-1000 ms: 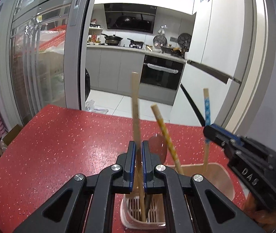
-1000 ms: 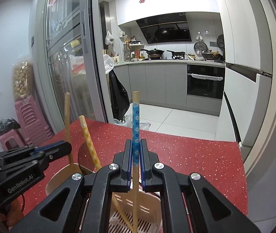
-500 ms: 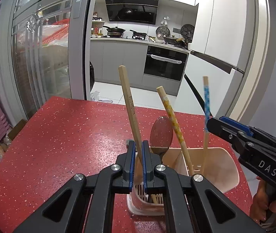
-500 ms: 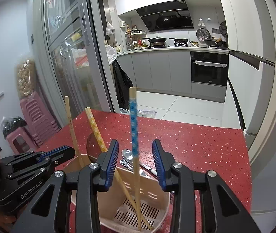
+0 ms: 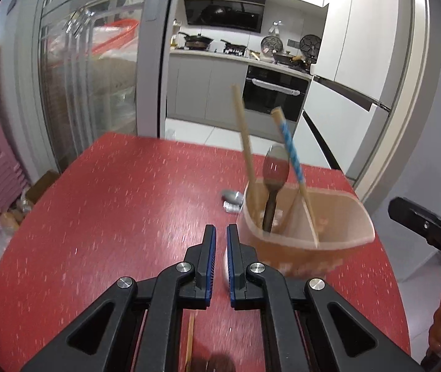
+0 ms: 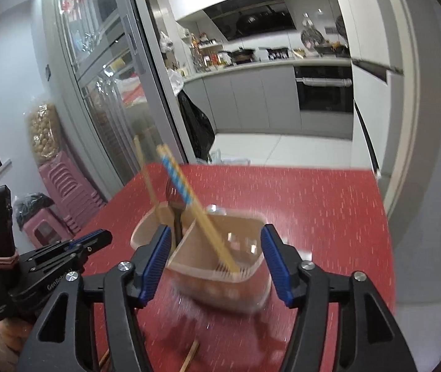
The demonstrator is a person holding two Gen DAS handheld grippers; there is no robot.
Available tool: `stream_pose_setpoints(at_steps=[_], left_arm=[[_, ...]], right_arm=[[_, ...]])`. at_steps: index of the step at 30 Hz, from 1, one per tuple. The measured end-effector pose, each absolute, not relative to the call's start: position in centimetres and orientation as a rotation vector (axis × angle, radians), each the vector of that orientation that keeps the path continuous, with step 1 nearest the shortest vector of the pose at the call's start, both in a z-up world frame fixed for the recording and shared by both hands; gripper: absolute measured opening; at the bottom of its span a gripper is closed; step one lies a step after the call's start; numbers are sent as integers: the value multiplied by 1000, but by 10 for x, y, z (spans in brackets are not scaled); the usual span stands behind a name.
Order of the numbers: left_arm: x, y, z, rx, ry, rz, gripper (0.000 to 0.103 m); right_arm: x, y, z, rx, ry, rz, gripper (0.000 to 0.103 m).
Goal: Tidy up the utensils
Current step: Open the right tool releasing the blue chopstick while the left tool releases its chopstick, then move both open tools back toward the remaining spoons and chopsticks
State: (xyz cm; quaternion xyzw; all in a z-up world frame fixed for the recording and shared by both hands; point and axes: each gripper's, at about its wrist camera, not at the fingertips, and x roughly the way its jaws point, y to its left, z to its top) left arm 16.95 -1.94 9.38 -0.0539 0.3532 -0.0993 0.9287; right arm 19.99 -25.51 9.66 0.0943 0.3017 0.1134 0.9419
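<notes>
Left wrist view: the left gripper (image 5: 221, 241) is hovering over the middle of the red table (image 5: 121, 192) with its jaws closed on nothing, only a thin slit showing between the blue pads. The beige utensil holder (image 5: 310, 241) is standing ahead and to the right of the jaws, toward the table's right edge. A plain chopstick (image 5: 245, 148), a dark spoon (image 5: 274, 183) and a blue-patterned chopstick (image 5: 291, 152) are standing in it, all leaning with their upper ends toward the table's far edge. A metal spoon (image 5: 234, 200) is lying flat on the table just behind the holder's left side. A loose chopstick (image 5: 190, 341) is lying at the near edge, under the gripper body, its long axis running roughly along the gripper's pointing line. The right gripper (image 5: 428, 229) is showing at the right margin.

Right wrist view: the right gripper (image 6: 215, 260) has just been opening its jaws, and they are now standing wide, with nothing pressed by the pads; the holder (image 6: 245, 285) is sitting just ahead, framed between them. The blue-patterned chopstick (image 6: 189, 201) is resting free in the near compartment, slanting up to the left. More loose chopsticks (image 6: 189, 356) are lying at the near edge below this gripper. The left gripper (image 6: 74, 248) is sitting well to the left.

Judging by this, the loose sticks at the near edge are the next pieces, lying below and behind both jaws, so either hand has to pull back and dip
</notes>
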Motion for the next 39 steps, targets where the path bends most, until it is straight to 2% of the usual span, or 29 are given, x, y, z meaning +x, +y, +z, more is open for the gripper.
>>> stream_pose_setpoints(at_steps=[1,2,3,9,18,24,39], left_arm=[[164,-15,91,-118,733,-205,35],[158,-10,88,-124,743,-204,48],[152,-6,85,-128,754,-198,103],[118,14,46,-114,778,-118,103],[90,34,-39,-75,930,-84,103],[80,33,-79,-19,988,-98,103],[78,12,-129,51,1055,-101,103]], right_arm=[[193,-255,93,202,634,227,74],[186,-254,88,216,659,223,77],[181,-253,83,230,683,221,80],[150,-250,51,246,809,186,85],[119,-255,0,290,996,125,85],[105,-252,-18,279,1055,101,85],[96,-224,-40,187,1129,96,85]])
